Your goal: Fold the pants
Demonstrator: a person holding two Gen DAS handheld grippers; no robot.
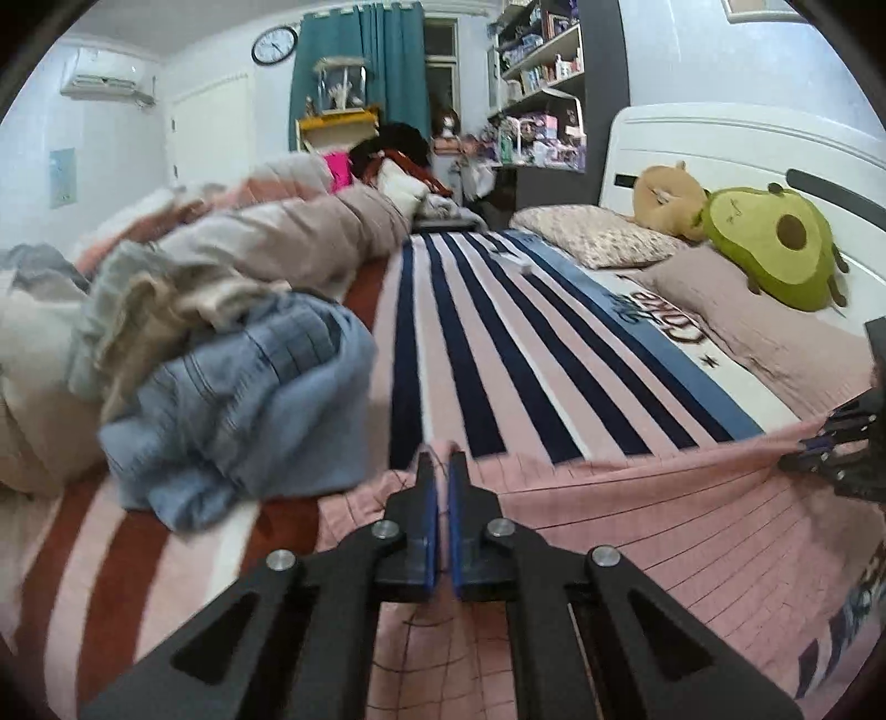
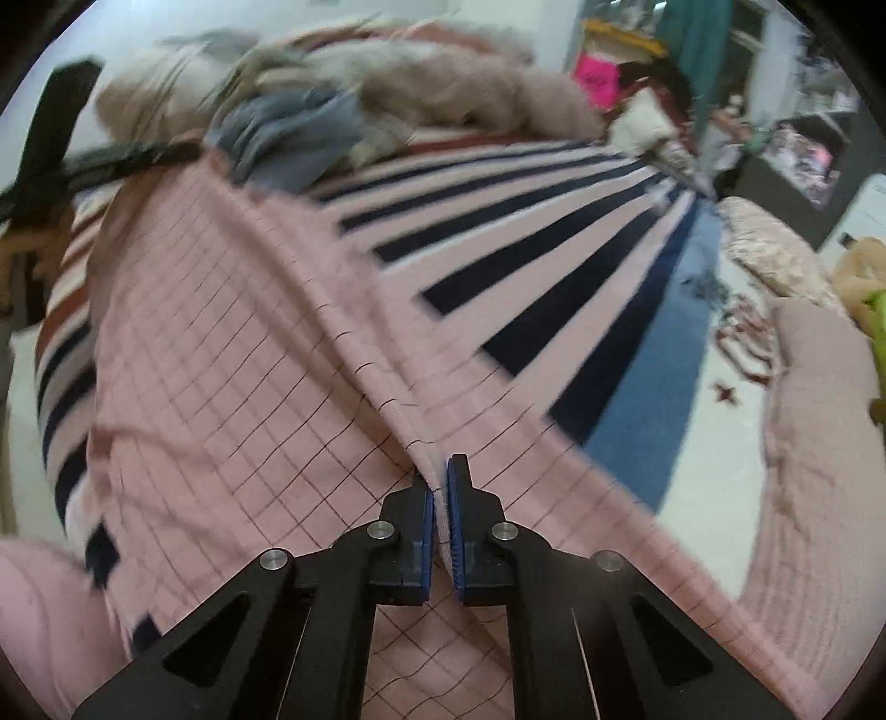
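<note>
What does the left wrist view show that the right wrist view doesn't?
Left wrist only: the wall clock, air conditioner, headboard and the whole avocado plush. Right wrist only: a long diagonal ridge in the pink pants running up from the right gripper. Both: each gripper, left included, shut on the pants, the striped bedspread, and the blue jeans on the clothes pile.

right gripper (image 2: 441,471) clamped on a raised ridge of pink checked pants (image 2: 232,354), spread over a striped bedspread (image 2: 498,232); left gripper (image 2: 166,152) pinching their far corner beside a blurred clothes heap (image 2: 343,94)
</note>
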